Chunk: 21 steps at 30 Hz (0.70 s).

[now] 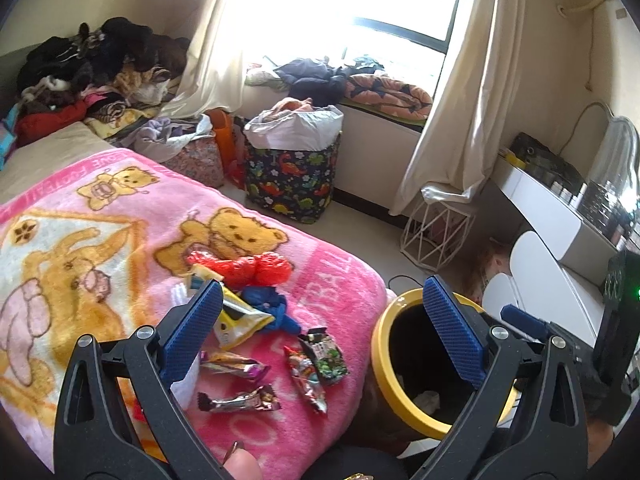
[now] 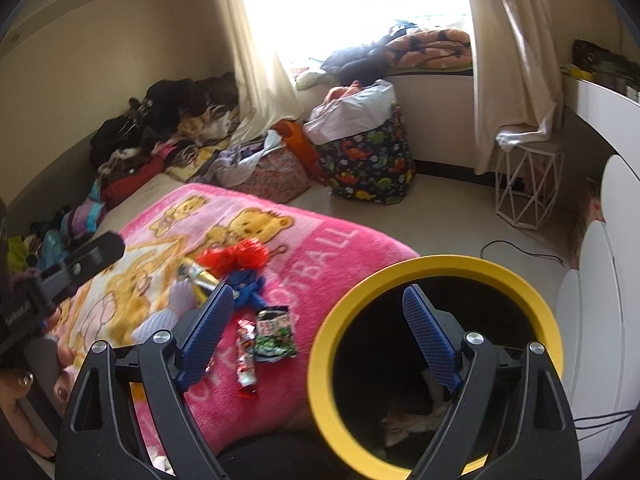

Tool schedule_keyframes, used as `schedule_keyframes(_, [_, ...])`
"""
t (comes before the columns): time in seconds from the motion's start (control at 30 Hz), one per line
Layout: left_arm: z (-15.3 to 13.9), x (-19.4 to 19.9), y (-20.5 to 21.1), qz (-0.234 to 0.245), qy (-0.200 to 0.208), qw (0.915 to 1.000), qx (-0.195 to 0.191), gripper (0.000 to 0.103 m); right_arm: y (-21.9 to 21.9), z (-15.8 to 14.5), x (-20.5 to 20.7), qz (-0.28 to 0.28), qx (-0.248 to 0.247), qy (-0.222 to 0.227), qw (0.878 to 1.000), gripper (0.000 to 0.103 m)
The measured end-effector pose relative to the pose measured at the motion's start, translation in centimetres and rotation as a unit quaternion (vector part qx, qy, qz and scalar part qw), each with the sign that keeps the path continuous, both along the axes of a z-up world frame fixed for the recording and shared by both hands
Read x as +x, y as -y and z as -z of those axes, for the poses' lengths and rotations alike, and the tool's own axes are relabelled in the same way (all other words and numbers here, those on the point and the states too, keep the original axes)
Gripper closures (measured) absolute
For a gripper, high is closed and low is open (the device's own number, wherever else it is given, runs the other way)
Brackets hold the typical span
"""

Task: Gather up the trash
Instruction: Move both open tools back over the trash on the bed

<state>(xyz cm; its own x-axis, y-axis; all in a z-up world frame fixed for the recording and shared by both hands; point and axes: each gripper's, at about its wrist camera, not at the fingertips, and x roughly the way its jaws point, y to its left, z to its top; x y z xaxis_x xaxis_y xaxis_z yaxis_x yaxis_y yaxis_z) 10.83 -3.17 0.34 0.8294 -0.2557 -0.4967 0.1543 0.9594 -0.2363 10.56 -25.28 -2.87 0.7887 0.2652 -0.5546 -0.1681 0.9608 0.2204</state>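
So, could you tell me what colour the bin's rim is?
Yellow; the bin's rim shows best in the right wrist view.

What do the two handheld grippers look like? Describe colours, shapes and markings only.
The left gripper and the right gripper match: black, triangular cut-out arms with silver round bolts, ending in flat blue fingers with a fine ribbed texture. A black device with a green light sits beside the left one.
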Motion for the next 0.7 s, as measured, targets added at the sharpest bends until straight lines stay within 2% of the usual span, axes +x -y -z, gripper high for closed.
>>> schedule_keyframes(0.27, [0.6,0.2,-2.8,-0.031,-0.009,0.9994,-0.010,0.011,-3.7,1.0,-0.2,-0.042,-0.018,-0.012,0.999,0.019])
schedule_keyframes(0.53, [1.5,0.3,-6.2,-0.069,-0.028,0.9971,-0.014,0.011,-7.0,3.5,-0.2,-0.079,-0.038,-0.042,0.995,0.019])
schedule_keyframes(0.7, [2.8,0.2,-8.5,-0.088,-0.050,0.9949,-0.002,0.011,-8.8,5.6,0.1,-0.097,-0.050,-0.071,0.991,0.026])
